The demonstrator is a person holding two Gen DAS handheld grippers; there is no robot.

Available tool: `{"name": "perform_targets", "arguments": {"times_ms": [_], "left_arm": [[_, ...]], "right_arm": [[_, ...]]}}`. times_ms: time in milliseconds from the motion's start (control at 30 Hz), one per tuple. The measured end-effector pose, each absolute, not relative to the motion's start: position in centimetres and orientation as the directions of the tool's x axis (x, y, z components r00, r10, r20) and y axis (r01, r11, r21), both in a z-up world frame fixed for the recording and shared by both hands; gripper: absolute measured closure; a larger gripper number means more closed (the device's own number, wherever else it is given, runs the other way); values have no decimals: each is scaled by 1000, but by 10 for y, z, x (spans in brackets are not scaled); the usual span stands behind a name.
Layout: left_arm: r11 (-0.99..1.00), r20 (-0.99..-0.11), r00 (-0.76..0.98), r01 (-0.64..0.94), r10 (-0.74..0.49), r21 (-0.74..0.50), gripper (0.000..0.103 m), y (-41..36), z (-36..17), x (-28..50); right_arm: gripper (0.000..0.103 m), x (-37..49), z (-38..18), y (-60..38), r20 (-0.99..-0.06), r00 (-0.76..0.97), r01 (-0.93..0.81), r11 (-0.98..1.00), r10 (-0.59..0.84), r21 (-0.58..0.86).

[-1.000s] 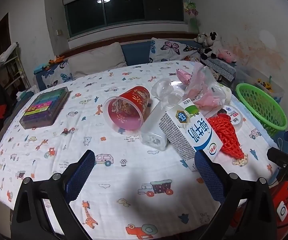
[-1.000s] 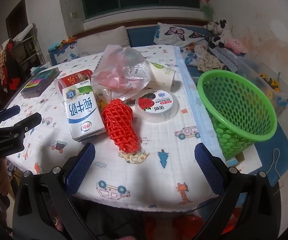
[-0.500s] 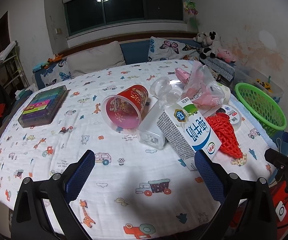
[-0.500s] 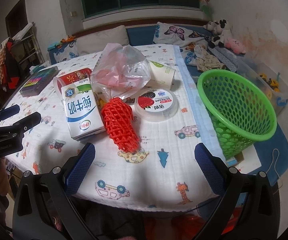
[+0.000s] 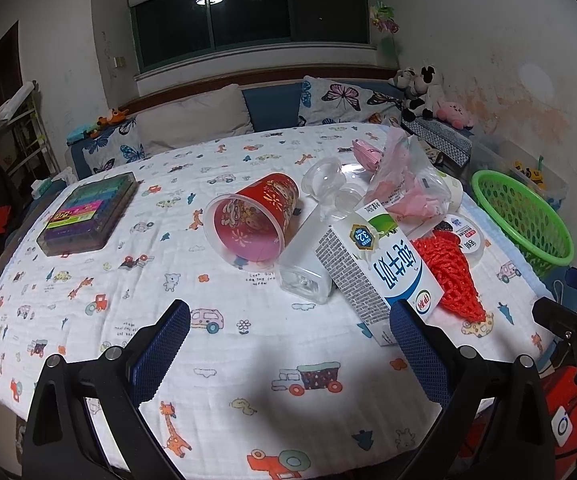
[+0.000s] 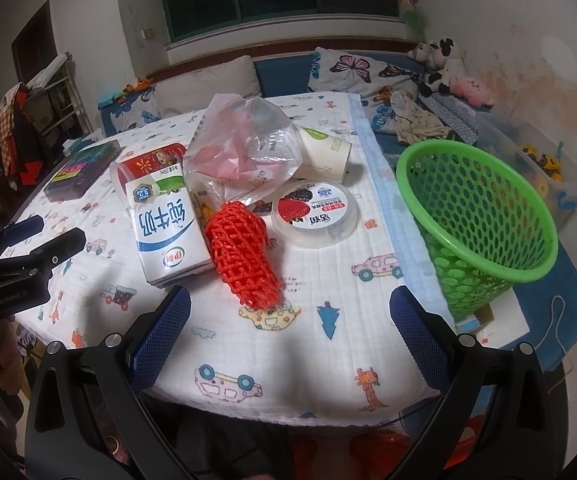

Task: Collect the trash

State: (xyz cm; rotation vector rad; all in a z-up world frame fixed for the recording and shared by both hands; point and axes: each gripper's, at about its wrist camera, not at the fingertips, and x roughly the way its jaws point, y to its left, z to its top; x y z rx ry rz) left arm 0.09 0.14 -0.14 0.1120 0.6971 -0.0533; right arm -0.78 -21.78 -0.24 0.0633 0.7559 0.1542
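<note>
Trash is seen heaped on a bench [image 5: 88,312] covered with a cartoon-print cloth. From the left: a red cup [image 5: 254,216] tipped on its side, a clear bottle [image 5: 308,256], a milk carton [image 6: 166,226] lying flat, a red foam net [image 6: 246,256] touching it, and a round yogurt lid [image 6: 314,214]. A green basket [image 6: 484,216] stands beside the bench (at its right edge). The left tongs [image 5: 288,350] and right tongs [image 6: 290,346] are both spread wide, gripping nothing.

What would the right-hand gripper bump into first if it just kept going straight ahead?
Probably the red foam net: it lies nearly centred ahead of the open right gripper, nearer than the yogurt tub. Since depth is unclear, it might pass above the net.
</note>
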Motion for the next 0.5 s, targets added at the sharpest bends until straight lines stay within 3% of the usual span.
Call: {"name": "perform_targets", "arguments": {"times_ms": [500], "left_arm": [[993,-636,772,81,-10,83,6,4,3,6]], "right_arm": [[4,-2,-3,-218,-666,722,-138,982,188,129]]}}
